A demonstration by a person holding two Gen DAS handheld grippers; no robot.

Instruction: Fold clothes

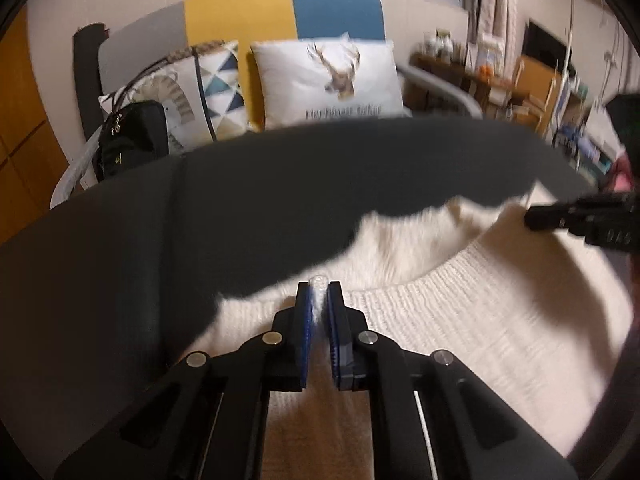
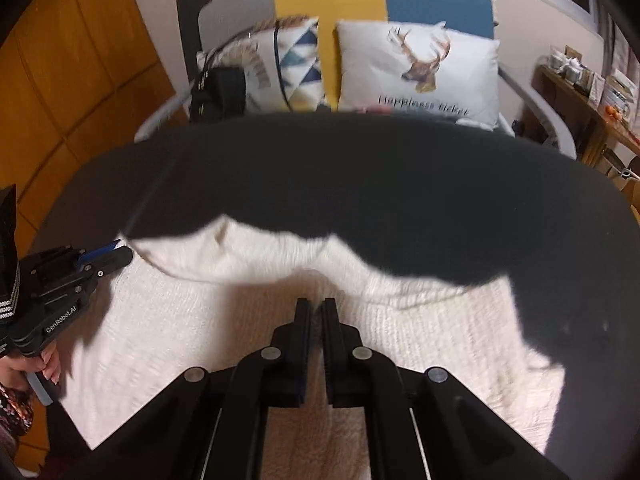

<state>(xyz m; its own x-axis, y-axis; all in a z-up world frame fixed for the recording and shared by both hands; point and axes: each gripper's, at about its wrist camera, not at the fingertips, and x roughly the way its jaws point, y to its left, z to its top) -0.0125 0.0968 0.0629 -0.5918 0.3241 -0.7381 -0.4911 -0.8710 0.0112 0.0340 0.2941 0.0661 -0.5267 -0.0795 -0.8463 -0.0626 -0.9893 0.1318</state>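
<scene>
A cream knitted sweater [image 1: 460, 320] lies spread on a dark grey table [image 1: 280, 184], its ribbed neckline facing the far side. My left gripper [image 1: 319, 292] is shut on a pinch of the sweater's shoulder edge, white knit showing between the blue pads. In the right wrist view the same sweater [image 2: 440, 340] fills the near table [image 2: 360, 168], and my right gripper [image 2: 317, 308] is shut on its fabric near the neckline. The left gripper [image 2: 108, 254] shows at the left edge there, held by a hand [image 2: 36, 364]. The right gripper [image 1: 536, 216] enters the left wrist view from the right.
Beyond the table stands a sofa with a yellow and blue back [image 1: 288, 12], a deer-print pillow [image 1: 328, 80] and a triangle-pattern pillow [image 1: 216, 84]. A black bag [image 1: 132, 136] sits at its left. Wooden cabinets [image 2: 72, 72] are left; a cluttered shelf [image 1: 500, 76] is right.
</scene>
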